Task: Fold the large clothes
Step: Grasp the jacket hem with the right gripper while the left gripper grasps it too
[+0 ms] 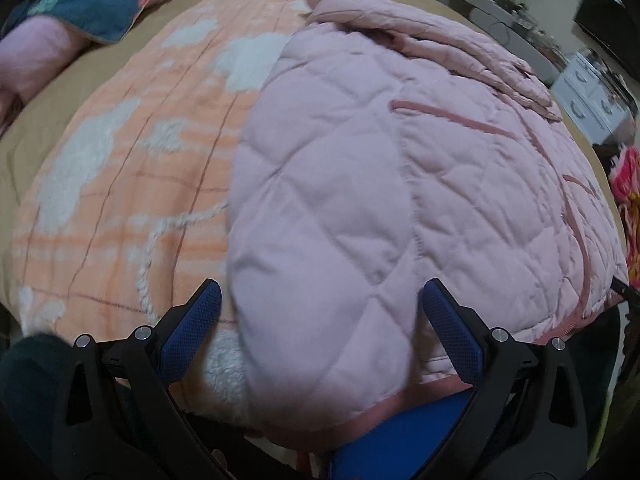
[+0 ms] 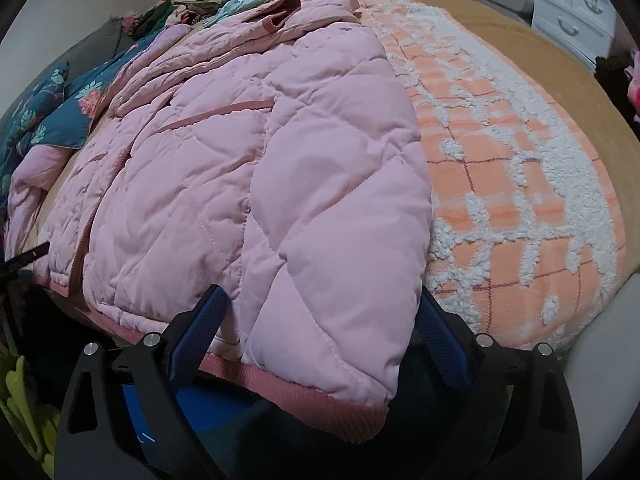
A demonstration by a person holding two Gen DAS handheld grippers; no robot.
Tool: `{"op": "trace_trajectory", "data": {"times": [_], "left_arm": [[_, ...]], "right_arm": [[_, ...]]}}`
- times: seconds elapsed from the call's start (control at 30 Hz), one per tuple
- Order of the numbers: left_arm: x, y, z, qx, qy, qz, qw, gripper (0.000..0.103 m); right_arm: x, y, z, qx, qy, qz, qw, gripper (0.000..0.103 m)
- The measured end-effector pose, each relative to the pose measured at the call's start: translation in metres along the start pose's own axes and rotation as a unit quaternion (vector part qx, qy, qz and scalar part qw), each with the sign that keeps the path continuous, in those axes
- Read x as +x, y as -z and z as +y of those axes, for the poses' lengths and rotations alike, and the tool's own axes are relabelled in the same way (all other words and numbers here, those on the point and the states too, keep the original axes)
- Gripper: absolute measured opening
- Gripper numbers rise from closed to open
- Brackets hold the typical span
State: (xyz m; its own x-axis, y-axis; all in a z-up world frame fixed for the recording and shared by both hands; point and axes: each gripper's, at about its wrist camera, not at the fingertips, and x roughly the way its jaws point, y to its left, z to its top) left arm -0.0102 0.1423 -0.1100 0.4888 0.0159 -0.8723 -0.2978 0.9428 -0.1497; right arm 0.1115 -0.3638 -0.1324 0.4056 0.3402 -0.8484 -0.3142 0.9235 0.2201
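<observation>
**Both grippers spread over the near sleeves of the pink jacket**

The left gripper (image 1: 320,300) stands with its jaws spread wide, one blue-padded finger (image 1: 196,320) on each side of a folded-in sleeve (image 1: 320,240) of the quilted pink jacket (image 1: 460,160). The pads do not press the cloth: a gap shows at each side in the left wrist view.

The right gripper (image 2: 320,304) is likewise spread, its fingers (image 2: 444,340) straddling the other sleeve (image 2: 340,240) near the cuff. The left pad lies just beside the sleeve edge; the right pad is close to the cloth (contact cannot be confirmed). Nothing is pinched.

Position of the work item:
- The jacket (image 2: 180,180) lies flat on a bed (image 2: 540,52), front side up, with its darker pink ribbed hem (image 2: 320,400) at the near edge of the mattress.
- Both sleeves are laid over the body of the jacket, running toward the hem.
- The collar (image 2: 280,20) is at the far end.
- Under and beside the jacket lies an orange checked blanket (image 2: 520,160) with white fleecy patches, spread on a tan bedcover.

Surroundings: a dark teal floral quilt (image 1: 88,4) is bunched at the far side of the bed, and a white drawer unit (image 2: 576,12) stands beyond the bed.
</observation>
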Motion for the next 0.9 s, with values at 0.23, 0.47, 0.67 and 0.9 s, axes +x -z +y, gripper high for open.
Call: {"op": "trace_trajectory", "data": {"times": [0.23, 0.47, 0.67, 0.9], "left_arm": [[0.006, 0.003, 0.004, -0.012, 0.018, 0.008, 0.9997, 0.095], [0.007, 0.005, -0.001, -0.004, 0.017, 0.014, 0.9997, 0.094], [0.003, 0.013, -0.012, 0.010, 0.027, 0.013, 0.9995, 0.071], [-0.014, 0.011, -0.033, 0.052, 0.017, -0.018, 0.9983, 0.016]], "right_arm": [[-0.013, 0.002, 0.014, -0.026, -0.026, -0.016, 0.999, 0.031], [-0.028, -0.005, 0.019, -0.018, -0.048, -0.038, 0.998, 0.030], [-0.002, 0.004, 0.008, 0.023, -0.063, 0.000, 0.998, 0.045], [-0.022, 0.004, 0.019, -0.002, -0.058, -0.040, 0.998, 0.021]]}}
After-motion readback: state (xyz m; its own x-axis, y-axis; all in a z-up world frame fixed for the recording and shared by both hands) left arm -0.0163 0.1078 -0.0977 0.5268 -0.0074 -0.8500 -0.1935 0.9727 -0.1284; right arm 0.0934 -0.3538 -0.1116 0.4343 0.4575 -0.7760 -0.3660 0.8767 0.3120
